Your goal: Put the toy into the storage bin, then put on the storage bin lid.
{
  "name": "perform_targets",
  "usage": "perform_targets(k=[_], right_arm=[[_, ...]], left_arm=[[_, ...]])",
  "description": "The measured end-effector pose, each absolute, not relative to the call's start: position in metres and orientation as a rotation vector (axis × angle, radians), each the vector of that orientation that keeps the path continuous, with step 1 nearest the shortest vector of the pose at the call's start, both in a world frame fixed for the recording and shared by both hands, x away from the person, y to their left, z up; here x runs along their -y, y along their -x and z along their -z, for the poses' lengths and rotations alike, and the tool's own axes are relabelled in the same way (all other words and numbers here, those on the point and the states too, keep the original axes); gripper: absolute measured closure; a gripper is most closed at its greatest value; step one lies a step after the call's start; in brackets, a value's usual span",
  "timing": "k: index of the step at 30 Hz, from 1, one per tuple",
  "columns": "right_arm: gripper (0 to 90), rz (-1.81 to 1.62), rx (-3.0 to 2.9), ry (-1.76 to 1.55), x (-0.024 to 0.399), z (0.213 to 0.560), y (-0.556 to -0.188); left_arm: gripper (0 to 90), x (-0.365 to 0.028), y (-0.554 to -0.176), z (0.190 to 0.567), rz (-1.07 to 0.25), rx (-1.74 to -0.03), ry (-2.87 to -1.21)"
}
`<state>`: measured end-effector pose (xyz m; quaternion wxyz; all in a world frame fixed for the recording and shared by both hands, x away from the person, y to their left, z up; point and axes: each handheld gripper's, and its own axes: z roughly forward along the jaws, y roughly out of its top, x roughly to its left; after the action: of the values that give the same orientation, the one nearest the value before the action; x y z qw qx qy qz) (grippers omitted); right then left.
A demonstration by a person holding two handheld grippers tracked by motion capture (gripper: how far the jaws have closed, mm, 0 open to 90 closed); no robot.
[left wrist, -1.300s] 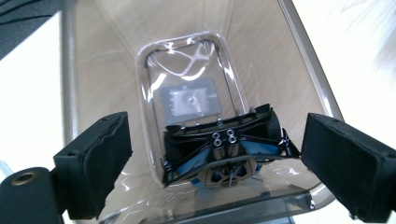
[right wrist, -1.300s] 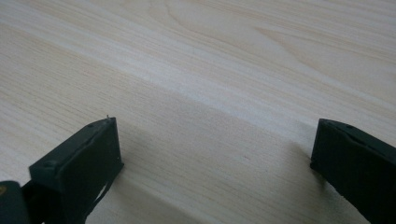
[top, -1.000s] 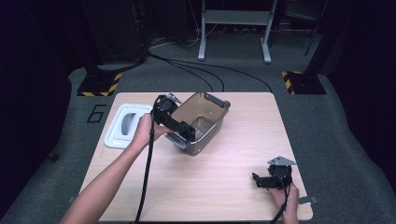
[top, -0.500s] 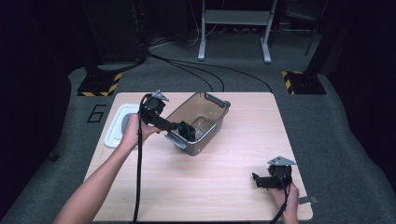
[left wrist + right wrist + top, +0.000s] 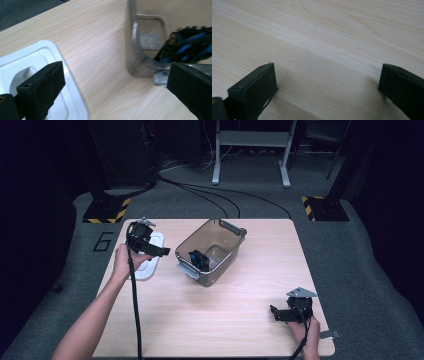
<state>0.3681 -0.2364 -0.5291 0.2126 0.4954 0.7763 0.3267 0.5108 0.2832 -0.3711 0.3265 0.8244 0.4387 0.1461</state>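
Note:
A clear grey plastic bin (image 5: 226,264) stands mid-table with a black and blue object (image 5: 197,259) lying in it. My left gripper (image 5: 163,252) hovers just left of the bin, above a white lid (image 5: 150,266). Its jaws have just been opening and stand open with nothing between them. In the left gripper view the gripper (image 5: 115,82) looks past the lid (image 5: 37,57) toward the bin's corner (image 5: 133,50) and the black and blue object (image 5: 190,47). My right gripper (image 5: 274,312) rests open near the table's front right corner; in its own view the gripper (image 5: 327,85) frames bare wood.
The light wooden table (image 5: 210,320) has free room in front of the bin and to its right. Cables and hazard-striped stand feet (image 5: 105,212) lie on the grey floor beyond the far edge.
My left gripper has drawn back leftward out of the bin and now sits over the white lid, its jaws empty. The right gripper has kept still.

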Motion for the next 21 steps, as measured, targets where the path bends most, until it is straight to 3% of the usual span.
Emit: perform_targets(k=[21], right_arm=[[0.4,-0.907,-2.155,-1.376,0.236,0.529,-0.368]], left_arm=[[3.2,-0.343,-0.534,0.424,-0.430,-1.400,-2.006]])
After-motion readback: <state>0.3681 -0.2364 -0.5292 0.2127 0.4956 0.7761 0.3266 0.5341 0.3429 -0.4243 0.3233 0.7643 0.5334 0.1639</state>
